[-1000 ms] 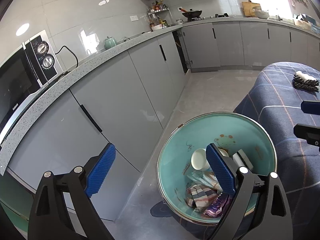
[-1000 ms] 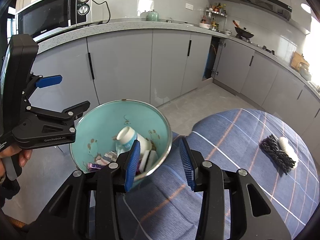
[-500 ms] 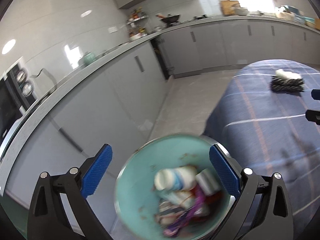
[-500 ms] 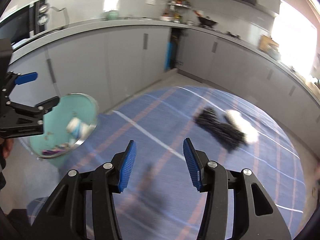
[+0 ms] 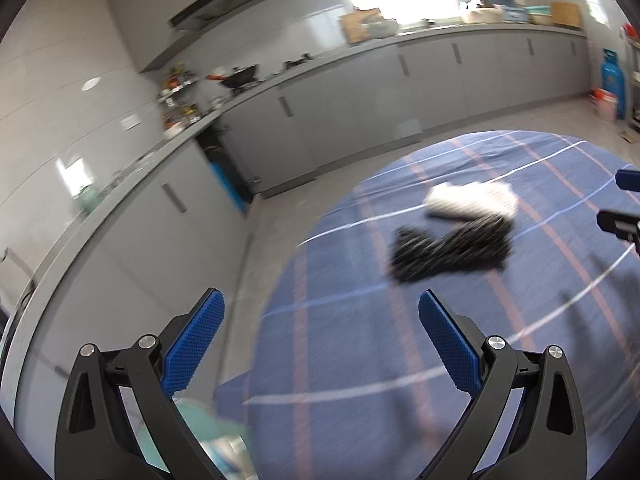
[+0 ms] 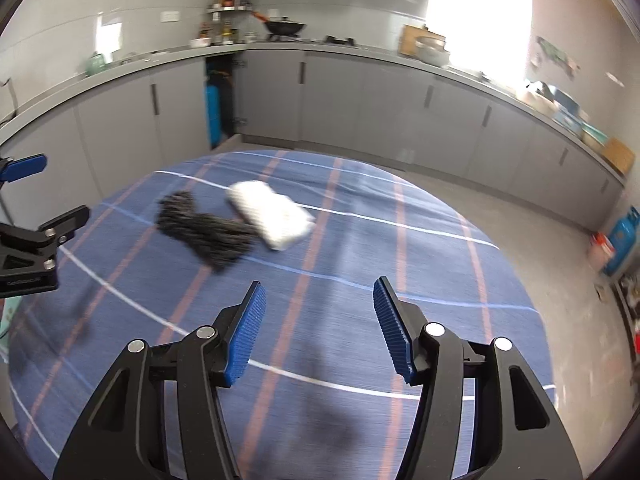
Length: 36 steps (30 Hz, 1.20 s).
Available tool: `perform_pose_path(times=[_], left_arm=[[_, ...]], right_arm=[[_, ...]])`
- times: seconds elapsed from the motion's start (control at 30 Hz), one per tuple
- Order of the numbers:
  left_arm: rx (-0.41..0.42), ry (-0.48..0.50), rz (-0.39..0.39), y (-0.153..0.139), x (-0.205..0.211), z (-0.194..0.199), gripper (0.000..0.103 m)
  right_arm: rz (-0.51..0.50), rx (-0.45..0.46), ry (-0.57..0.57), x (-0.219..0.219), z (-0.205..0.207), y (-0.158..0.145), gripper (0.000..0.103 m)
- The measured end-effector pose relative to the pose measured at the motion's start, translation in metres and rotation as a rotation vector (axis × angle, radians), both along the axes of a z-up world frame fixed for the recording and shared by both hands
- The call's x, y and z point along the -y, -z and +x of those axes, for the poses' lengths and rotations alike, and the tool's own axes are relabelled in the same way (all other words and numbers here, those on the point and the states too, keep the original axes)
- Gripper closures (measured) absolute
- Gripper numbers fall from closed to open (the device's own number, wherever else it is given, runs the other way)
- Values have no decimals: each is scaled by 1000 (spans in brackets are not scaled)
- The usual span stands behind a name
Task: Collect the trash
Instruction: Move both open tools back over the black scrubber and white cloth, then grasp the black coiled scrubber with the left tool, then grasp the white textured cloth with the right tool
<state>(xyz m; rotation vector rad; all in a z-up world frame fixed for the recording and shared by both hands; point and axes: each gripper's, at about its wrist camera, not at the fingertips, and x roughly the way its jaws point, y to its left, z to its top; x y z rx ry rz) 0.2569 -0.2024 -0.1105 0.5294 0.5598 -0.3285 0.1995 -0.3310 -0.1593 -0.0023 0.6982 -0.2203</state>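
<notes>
Overhead, tablecloth (image 6: 360, 264), black scrap (image 6: 204, 232), jaws apart

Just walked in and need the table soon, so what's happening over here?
A person is clearing trash with a handheld gripper in each hand. The left gripper and right gripper are both open and empty, pointed at a black mesh piece and a white wad lying side by side on the blue plaid tablecloth. The teal bin sits low beside the table.
</notes>
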Motion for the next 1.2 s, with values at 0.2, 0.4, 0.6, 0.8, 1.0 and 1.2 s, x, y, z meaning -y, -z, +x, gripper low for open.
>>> perform_pose_path(times=[0.2, 0.4, 0.6, 0.8, 1.0, 1.2], left_arm=[[-32, 77, -9, 7, 73, 9, 7], [-110, 109, 15, 34, 114, 23, 8], [-244, 154, 4, 56, 112, 24, 81], [-205, 165, -12, 42, 88, 11, 94], [-164, 137, -50, 19, 49, 8, 94], [-138, 98, -68, 11, 20, 13, 94]], right_arm=[[8, 6, 68, 42, -12, 5, 42], [38, 6, 94, 68, -16, 11, 42], [46, 0, 76, 74, -14, 13, 41], [37, -9, 47, 66, 0, 4, 41], [29, -31, -26, 48, 32, -12, 41], [-20, -28, -126, 13, 77, -8, 41]])
